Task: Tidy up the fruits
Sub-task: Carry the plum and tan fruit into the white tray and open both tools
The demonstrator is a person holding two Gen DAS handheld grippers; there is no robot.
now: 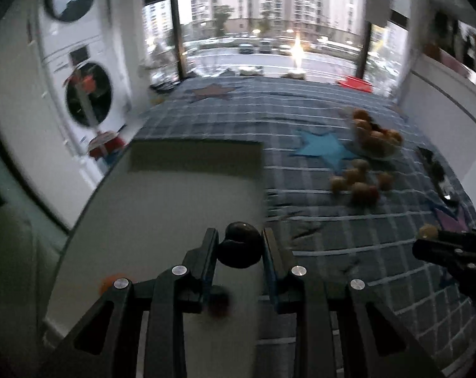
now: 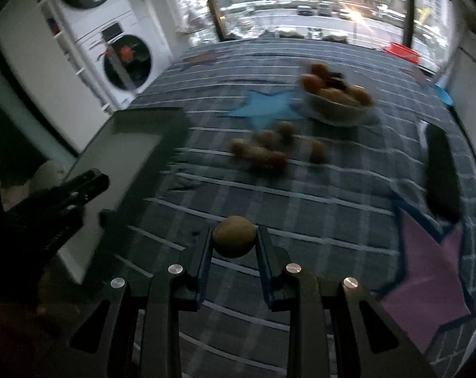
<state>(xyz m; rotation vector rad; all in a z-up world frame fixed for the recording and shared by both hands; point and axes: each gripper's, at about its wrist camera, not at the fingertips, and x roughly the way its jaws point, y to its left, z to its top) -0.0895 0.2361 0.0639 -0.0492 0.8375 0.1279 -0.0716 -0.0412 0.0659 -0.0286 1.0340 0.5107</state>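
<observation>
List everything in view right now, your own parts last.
Dark fruit: one, near-black, in left gripper.
Tan fruit: one, in right gripper.
Loose fruits: several, tan and red, on cloth before bowl.
Bowl: one, white, heaped with orange-brown fruit, beside blue star.
Tray: one, pale, left.
Cloth: grey checked, star patches.
Washers: two, white, stacked.
Left gripper: black, shut on fruit.
Right gripper: black, shut on fruit.
</observation>
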